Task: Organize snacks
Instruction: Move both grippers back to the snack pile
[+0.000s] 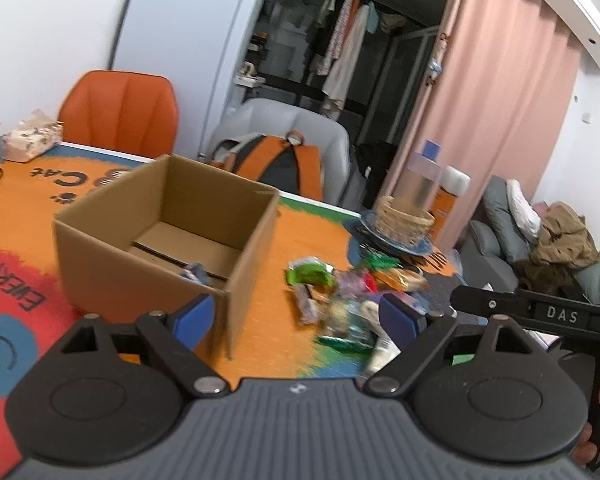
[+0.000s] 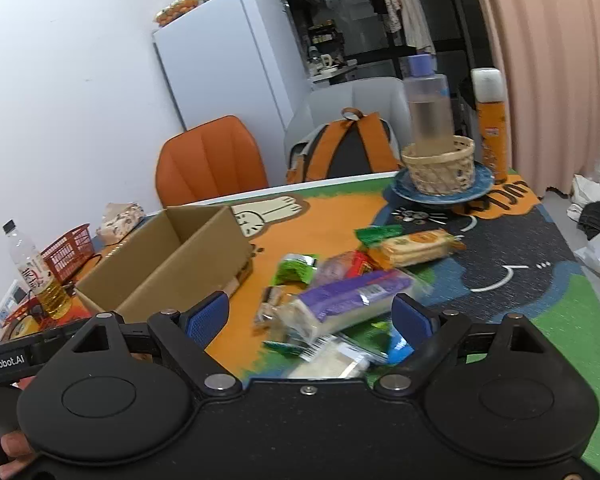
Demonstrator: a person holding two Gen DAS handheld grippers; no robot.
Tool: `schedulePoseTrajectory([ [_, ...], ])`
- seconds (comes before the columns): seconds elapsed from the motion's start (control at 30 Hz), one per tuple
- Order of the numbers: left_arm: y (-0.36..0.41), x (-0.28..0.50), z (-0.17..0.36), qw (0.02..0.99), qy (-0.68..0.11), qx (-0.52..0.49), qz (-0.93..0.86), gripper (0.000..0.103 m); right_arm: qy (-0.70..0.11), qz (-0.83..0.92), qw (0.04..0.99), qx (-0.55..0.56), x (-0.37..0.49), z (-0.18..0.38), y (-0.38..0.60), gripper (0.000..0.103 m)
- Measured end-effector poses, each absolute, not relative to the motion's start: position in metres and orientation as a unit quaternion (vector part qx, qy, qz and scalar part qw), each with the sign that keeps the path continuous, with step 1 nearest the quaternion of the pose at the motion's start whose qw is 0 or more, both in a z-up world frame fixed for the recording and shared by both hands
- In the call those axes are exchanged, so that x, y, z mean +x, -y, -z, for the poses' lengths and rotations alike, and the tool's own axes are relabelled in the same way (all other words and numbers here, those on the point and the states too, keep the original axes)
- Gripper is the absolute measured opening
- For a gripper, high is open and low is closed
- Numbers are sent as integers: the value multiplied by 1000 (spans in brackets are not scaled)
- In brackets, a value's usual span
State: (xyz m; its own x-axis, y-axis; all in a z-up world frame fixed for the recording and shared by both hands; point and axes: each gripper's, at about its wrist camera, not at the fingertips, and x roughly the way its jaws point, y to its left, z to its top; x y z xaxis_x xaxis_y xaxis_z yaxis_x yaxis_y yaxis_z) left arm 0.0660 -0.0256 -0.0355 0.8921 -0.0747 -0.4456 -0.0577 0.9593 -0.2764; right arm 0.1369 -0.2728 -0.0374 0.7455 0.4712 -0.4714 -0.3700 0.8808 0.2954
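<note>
In the left wrist view, our left gripper hangs above the bench, which wears a bright orange cartoon-print mat, and its jaws stand wide apart with nothing between them. The open brown cardboard box sits to the near left, turned corner-on toward us, probably set there as the bin for the snacks. One small bluish wrapped item already lies inside against the near wall, half hidden by that wall. To the right of the box lies the loose heap of wrapped snacks, with a green packet at its far edge. Motion blur smears the heap, so we cannot count or read the packets. The right gripper's black body cuts in at the right edge.

In the right wrist view, our right gripper also has its jaws spread and holding nothing, poised over the heap. Just ahead, between the blue pads, lies a long purple and white packet. We judge it the likeliest next pick, since it lies on top and unobstructed. Beyond it rests an orange-labelled cracker pack. The box interior is mostly hidden from this angle. At the far right, a woven basket on a blue plate holds a clear bottle, standing apart from the snacks.
</note>
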Motion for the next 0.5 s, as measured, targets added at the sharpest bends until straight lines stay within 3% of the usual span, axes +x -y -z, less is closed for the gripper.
schedulePoseTrajectory([
  [0.5, 77, 97, 56, 953, -270, -125, 51, 89, -301, -203, 924, 123, 145, 59, 311, 77],
])
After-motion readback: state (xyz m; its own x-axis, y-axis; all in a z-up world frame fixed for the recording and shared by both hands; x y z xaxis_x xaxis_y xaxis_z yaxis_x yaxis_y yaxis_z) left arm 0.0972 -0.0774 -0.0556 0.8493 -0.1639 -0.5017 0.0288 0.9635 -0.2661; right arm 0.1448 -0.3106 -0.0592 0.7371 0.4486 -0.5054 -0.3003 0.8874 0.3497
